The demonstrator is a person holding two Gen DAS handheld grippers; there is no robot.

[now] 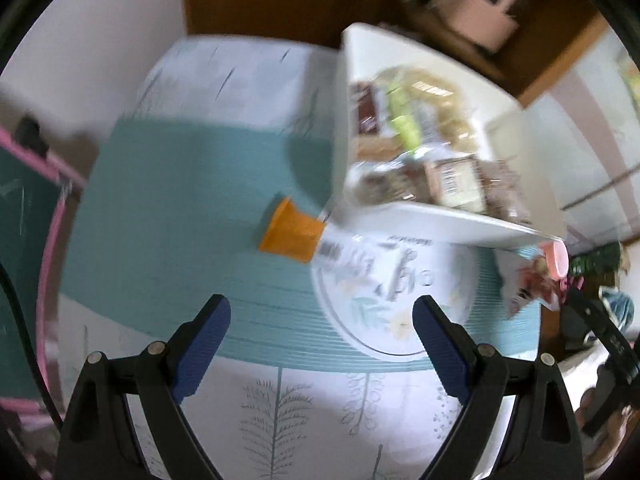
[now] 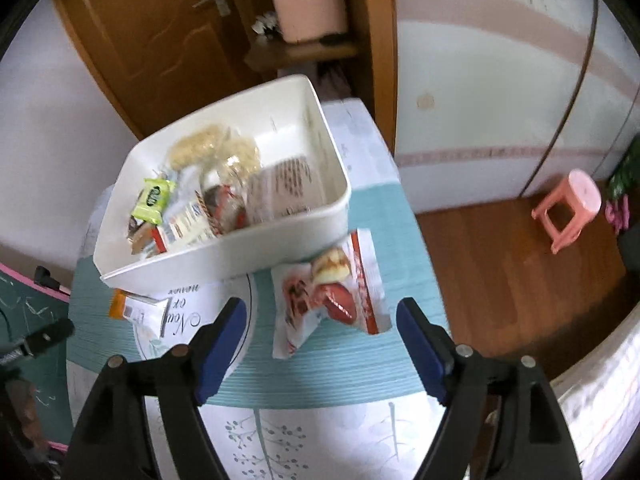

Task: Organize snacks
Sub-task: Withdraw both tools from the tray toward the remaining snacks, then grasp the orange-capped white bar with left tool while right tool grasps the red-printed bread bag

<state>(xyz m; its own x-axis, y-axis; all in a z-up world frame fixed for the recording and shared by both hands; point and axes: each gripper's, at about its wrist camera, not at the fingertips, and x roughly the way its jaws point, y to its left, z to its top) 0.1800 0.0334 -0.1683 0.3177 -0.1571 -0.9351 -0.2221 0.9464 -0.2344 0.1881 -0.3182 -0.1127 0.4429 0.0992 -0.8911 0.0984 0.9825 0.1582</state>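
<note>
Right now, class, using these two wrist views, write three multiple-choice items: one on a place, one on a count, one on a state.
1. Where does the red and white snack bag lie?
A. inside the white bin
B. on the teal mat, in front of the white bin
C. on the floor

2. How many snack packets lie on the mat outside the white bin?
A. two
B. four
C. none

3. How do the jaws of the right gripper stand?
A. shut on a packet
B. shut on nothing
C. open, holding nothing

Answers: 1 B, it rests on the teal mat by the bin's near wall. 2 A, the red and white bag and the orange-ended packet. 3 C, both blue pads are wide apart.
</note>
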